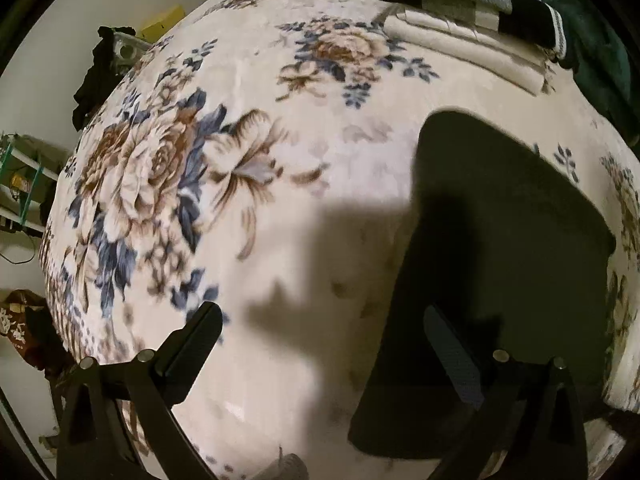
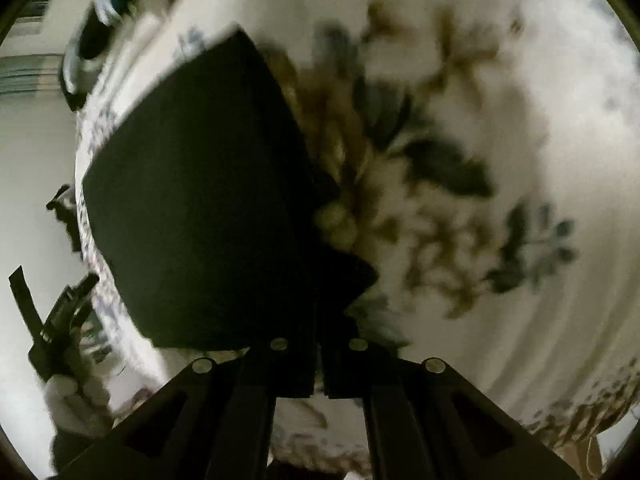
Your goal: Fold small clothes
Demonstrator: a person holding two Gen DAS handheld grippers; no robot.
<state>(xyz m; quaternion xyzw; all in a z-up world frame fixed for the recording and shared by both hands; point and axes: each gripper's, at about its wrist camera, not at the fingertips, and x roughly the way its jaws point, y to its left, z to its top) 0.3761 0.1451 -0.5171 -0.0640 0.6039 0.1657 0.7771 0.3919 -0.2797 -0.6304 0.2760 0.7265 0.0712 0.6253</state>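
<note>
A black cloth (image 1: 500, 248) lies flat on the floral blanket (image 1: 248, 128) at the right of the left wrist view. My left gripper (image 1: 324, 332) hovers above the blanket, open, with nothing between its fingers. Its right finger (image 1: 444, 344) stands over the cloth's left part. In the blurred right wrist view the same black cloth (image 2: 200, 200) fills the left half. My right gripper (image 2: 322, 300) is shut at the cloth's near right corner, where the dark fabric runs in between the fingertips.
A stack of folded clothes (image 1: 472, 28) sits at the blanket's far right: a black and grey striped piece on top, a beige one beneath, dark green fabric (image 1: 596, 52) beside it. Past the bed's left edge are a shelf (image 1: 24, 184) and dark hanging cloth (image 1: 96, 76).
</note>
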